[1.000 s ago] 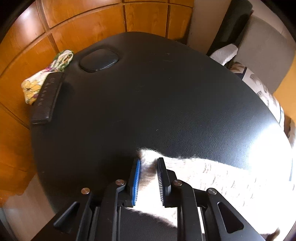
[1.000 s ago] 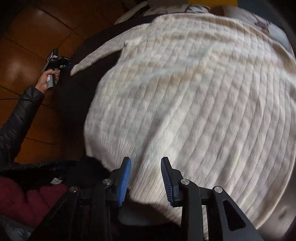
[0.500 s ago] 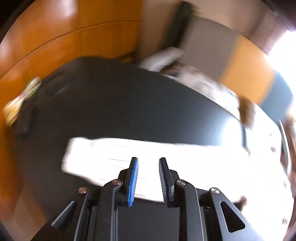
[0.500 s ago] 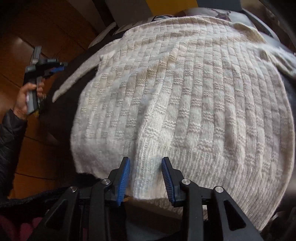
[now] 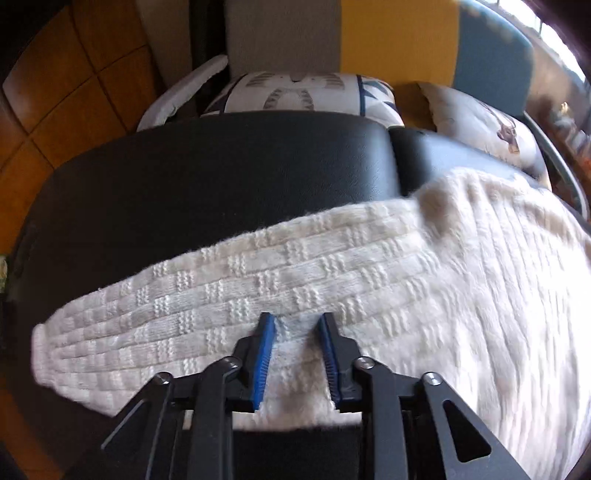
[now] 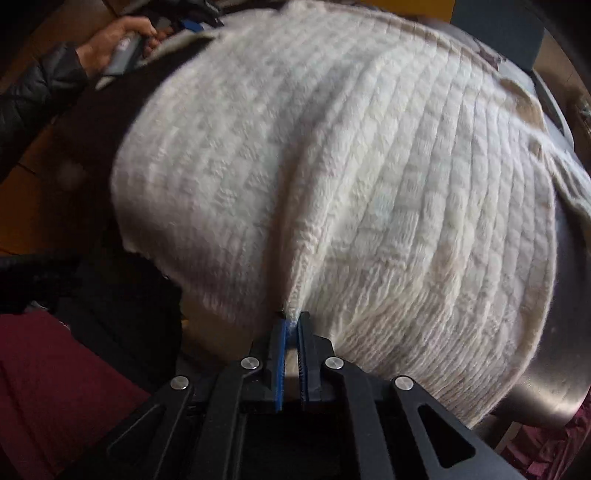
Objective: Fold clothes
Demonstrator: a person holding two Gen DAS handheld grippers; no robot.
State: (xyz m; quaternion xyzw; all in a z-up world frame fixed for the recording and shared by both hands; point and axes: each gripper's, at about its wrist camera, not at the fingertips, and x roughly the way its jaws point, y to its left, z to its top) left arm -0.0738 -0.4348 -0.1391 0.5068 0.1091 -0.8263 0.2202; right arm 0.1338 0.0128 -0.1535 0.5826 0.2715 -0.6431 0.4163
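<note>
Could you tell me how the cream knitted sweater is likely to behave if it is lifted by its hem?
Probably floppy: the sweater already puckers into a ridge where the right gripper has just closed on its hem. The thick knit suggests some weight, so it should sag. Its fuzzy surface likely grips the pads rather than slipping.

- Bare black table (image 5: 221,177) beyond the sleeve (image 5: 207,310): open room there.
- Cushions (image 5: 306,92) and chair back (image 5: 284,33) close off the far edge.
- Sweater (image 6: 332,166) covers the rest, bunched into a ridge at the right gripper (image 6: 291,328).
- Hand (image 6: 118,40) and black sleeved arm (image 6: 33,96) block the far left corner.
</note>
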